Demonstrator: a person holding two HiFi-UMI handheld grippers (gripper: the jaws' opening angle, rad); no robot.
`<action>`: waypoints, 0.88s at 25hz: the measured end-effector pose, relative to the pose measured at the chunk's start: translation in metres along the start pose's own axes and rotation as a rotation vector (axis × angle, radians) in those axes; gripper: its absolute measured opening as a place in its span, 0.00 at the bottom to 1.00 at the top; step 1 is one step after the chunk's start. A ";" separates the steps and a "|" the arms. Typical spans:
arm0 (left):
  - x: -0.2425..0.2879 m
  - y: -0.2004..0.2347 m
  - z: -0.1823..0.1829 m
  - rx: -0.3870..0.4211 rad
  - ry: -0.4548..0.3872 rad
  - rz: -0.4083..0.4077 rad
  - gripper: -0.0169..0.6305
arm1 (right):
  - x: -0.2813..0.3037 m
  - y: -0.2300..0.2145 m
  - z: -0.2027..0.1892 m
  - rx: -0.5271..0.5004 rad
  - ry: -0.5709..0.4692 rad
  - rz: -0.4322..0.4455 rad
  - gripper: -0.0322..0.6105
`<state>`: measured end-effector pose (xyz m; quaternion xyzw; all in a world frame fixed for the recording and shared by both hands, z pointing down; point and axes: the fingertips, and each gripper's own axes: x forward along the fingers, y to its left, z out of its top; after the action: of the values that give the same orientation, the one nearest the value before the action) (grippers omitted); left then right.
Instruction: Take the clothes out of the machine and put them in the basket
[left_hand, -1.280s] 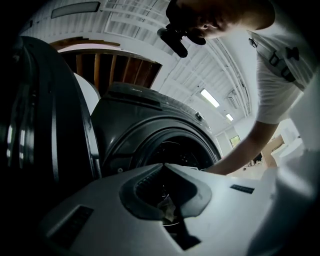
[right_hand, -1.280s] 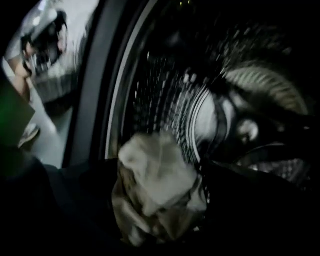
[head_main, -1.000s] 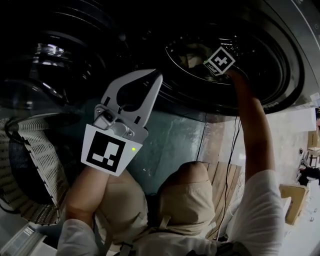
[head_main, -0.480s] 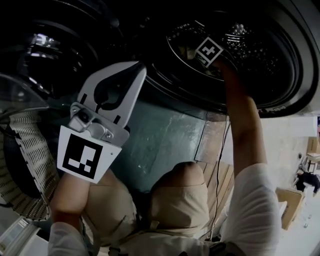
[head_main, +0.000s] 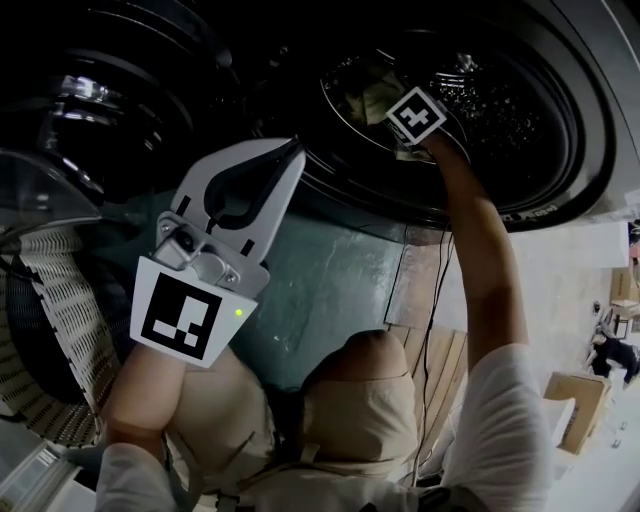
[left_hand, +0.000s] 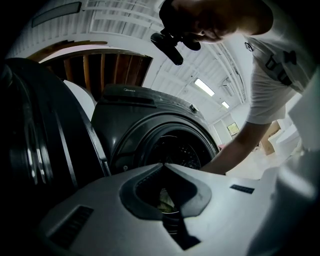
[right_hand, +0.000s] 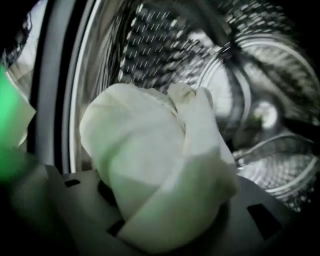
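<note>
Pale cloth (right_hand: 150, 165) inside steel drum (right_hand: 165, 55)

A scuffed teal floor (head_main: 330, 285) fills the middle of the head view. Right of it lie pale wooden planks (head_main: 415, 300), with a thin black cable (head_main: 441, 330) running down across them. Beige trousers (head_main: 365, 400) bend at the knees at bottom centre, with a white sleeve (head_main: 500, 430) to their right. A cardboard box (head_main: 575, 410) stands at lower right.

In the left gripper view a white ribbed ceiling (left_hand: 125, 25) spans the top. It has two strip lights (left_hand: 204, 86) right of centre and brown wooden slats (left_hand: 100, 67) at upper left. A black camera (left_hand: 167, 45) juts out at top centre.
</note>
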<state>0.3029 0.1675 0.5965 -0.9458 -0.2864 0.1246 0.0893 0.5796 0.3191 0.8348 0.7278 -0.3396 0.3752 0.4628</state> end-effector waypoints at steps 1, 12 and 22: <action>-0.001 0.000 0.001 0.000 -0.002 -0.002 0.05 | -0.010 -0.005 0.002 0.026 -0.033 -0.018 0.40; -0.008 0.009 0.013 -0.057 -0.055 0.036 0.05 | -0.134 0.021 0.024 -0.003 -0.266 -0.089 0.41; -0.006 -0.003 0.017 -0.047 -0.055 0.010 0.05 | -0.167 0.068 0.039 -0.026 -0.379 -0.061 0.42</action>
<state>0.2914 0.1678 0.5826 -0.9453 -0.2869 0.1441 0.0586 0.4495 0.2840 0.7082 0.7894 -0.4034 0.2127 0.4110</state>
